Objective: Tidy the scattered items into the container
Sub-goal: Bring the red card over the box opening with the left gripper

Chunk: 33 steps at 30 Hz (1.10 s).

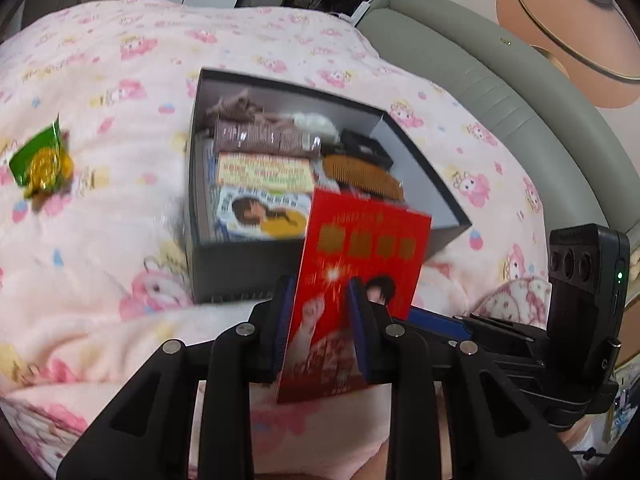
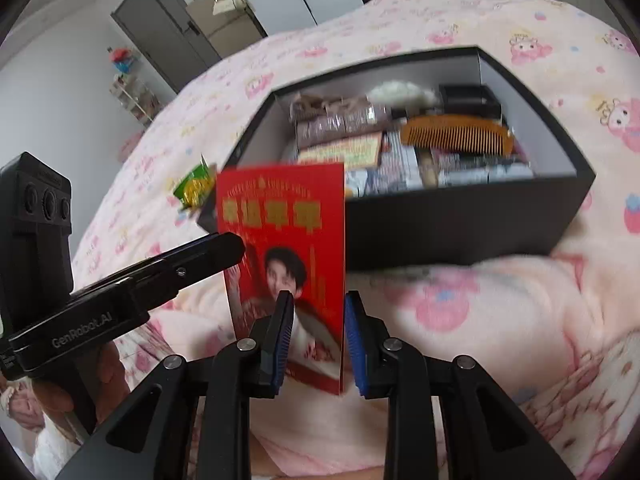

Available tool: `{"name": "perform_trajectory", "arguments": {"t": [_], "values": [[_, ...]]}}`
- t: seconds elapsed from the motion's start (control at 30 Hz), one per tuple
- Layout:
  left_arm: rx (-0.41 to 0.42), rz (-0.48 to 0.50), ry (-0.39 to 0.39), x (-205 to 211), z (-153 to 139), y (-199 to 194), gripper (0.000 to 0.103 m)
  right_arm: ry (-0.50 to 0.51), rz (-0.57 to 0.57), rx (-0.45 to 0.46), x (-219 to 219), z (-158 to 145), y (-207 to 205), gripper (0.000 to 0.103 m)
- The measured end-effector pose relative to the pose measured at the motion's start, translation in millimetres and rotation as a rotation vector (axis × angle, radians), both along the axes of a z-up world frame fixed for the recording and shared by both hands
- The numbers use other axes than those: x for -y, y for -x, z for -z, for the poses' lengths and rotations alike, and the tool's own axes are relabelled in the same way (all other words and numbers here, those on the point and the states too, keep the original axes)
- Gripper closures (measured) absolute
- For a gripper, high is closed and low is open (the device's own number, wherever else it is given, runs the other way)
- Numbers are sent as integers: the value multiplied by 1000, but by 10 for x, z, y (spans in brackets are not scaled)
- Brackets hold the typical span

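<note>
A dark open box (image 1: 240, 264) (image 2: 460, 232) sits on the pink bed cover, holding packets, booklets and a wooden comb (image 1: 360, 178) (image 2: 456, 136). A red envelope with a portrait (image 1: 360, 264) (image 2: 280, 240) is held upright just in front of the box's near wall. My left gripper (image 1: 318, 296) is shut on the envelope. My right gripper (image 2: 318, 312) has the envelope's lower part between its blue pads, with a narrow gap at the left pad; I cannot tell if it grips. A green and gold packet (image 1: 40, 162) (image 2: 194, 184) lies on the cover left of the box.
The pink patterned bed cover (image 1: 100, 240) (image 2: 500, 320) lies in soft folds around the box. A grey padded headboard (image 1: 500, 92) curves behind the box. A grey door (image 2: 168, 36) and a small shelf stand across the room.
</note>
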<state>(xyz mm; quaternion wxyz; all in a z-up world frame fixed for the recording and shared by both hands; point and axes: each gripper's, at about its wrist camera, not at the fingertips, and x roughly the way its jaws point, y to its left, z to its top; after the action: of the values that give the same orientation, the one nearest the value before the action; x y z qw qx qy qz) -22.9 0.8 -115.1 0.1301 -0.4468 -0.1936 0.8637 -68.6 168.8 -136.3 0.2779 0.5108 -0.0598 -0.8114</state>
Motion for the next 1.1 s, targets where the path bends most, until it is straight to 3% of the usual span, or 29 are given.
{"name": "perform_trajectory", "arguments": {"t": [0.1, 0.23, 0.37, 0.47, 0.57, 0.7, 0.8, 0.9, 1.0, 1.1], "values": [[37, -15, 0, 16, 96, -26, 77, 17, -4, 19, -36, -7, 4, 79], [22, -22, -33, 68, 101, -18, 76, 45, 60, -4, -212, -110, 94, 79], [77, -20, -35, 38, 261, 86, 70, 54, 47, 42, -154, 1, 176, 79], [98, -2, -83, 25, 316, 114, 67, 46, 13, 36, -42, 25, 163, 79], [57, -3, -47, -14, 197, 54, 72, 27, -9, -11, 8, -74, 81, 81], [-35, -14, -103, 42, -176, 31, 79, 57, -14, -67, -74, -396, 123, 82], [-90, 8, -70, 5, -522, 273, 79, 39, -31, -138, -41, -678, 345, 82], [-73, -41, -2, 26, -693, 672, 79, 21, -63, -187, 84, -900, 745, 82], [-7, -76, -47, 137, -615, 1021, 79, 13, -91, -158, 181, -877, 1145, 82], [85, -85, -84, 228, -395, 1306, 79, 40, -95, -74, 167, -655, 1384, 82]]}}
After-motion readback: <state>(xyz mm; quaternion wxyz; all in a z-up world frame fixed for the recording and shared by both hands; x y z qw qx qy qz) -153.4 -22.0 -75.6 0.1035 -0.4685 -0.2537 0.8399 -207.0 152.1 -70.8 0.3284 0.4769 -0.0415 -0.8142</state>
